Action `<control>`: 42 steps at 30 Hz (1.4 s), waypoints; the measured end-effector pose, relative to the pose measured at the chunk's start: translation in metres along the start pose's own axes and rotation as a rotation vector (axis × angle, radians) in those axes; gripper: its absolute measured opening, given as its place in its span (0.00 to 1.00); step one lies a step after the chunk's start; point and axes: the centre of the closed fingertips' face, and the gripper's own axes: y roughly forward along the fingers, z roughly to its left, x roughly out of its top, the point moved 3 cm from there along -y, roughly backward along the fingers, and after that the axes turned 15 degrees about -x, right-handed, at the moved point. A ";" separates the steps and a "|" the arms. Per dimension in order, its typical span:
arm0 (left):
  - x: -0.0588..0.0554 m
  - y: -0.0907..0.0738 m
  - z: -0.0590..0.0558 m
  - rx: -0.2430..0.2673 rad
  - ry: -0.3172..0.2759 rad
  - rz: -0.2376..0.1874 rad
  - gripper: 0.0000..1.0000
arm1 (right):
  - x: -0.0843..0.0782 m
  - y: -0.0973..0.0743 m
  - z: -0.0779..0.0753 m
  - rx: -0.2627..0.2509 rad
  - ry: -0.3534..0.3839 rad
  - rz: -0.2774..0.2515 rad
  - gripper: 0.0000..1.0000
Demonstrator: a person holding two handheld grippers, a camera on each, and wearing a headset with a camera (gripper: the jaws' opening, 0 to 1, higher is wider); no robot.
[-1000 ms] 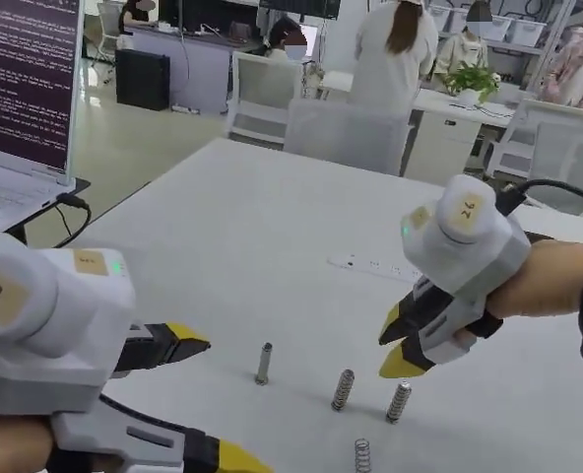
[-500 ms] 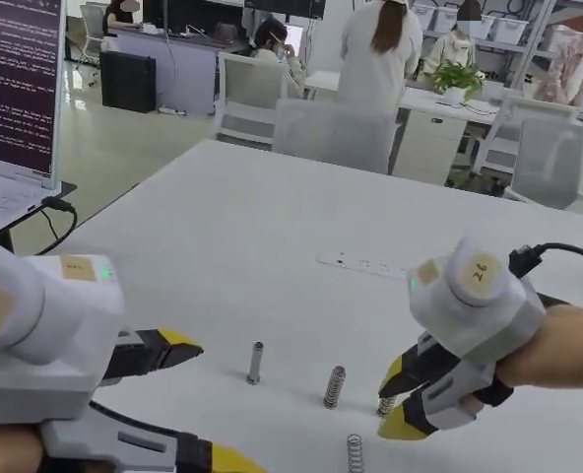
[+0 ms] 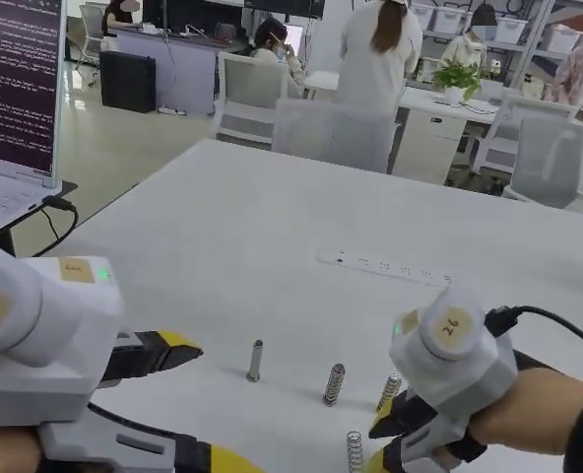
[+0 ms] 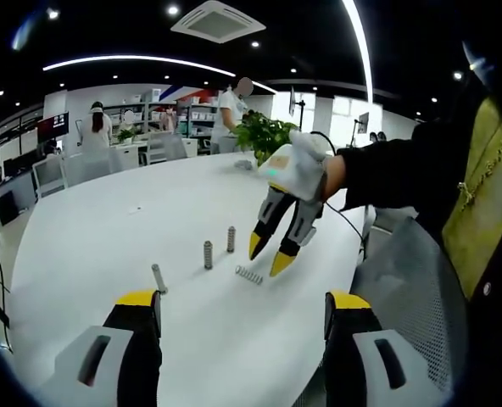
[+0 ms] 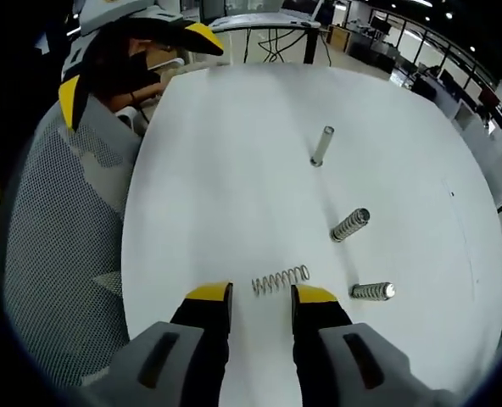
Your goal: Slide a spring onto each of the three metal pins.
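**Loose spring** (image 3: 354,450). One bright wire coil, open-wound and slim. It lies on its side on the white counter (image 3: 272,227), close to the near edge and just in front of the row of pins. Nothing grips it.

**Pins.** Three, upright, in a row along the near edge.
- Bare pin (image 3: 255,361): left end of the row, plain metal, no spring on it.
- Middle pin (image 3: 335,383): sleeved in a spring almost to its top.
- Right-hand pin (image 3: 390,391): likewise sleeved.

**Step in hand (judged).** Two of the three pins are done. The work now is picking up the last spring.

**Right gripper** (image 5: 261,297). It is low over the near edge. Its yellow-tipped fingers (image 5: 209,297) are a narrow gap apart with nothing between them. In the right gripper view the spring lies just beyond the tips, its length running from one finger toward the other.

**Next move (judged).**
- Turn the wrist so the fingers close across the coil's sides rather than end to end.
- Pinch lightly near one end, so the bore stays free.
- Stand the spring upright and carry it to the left end of the row.
- Line the bore up over the bare pin.

**Left gripper** (image 3: 198,404). Its fingers (image 4: 136,301) are wide apart and empty. It hovers toward the near left corner, pointing at the pins.

**Also present.** A power strip (image 3: 385,266) lies further in on the counter. A laptop (image 3: 16,89) stands beyond the left edge.
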 end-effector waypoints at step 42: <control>-0.005 -0.003 -0.003 0.003 -0.003 0.012 0.72 | 0.000 0.034 0.006 -0.030 0.127 0.077 0.19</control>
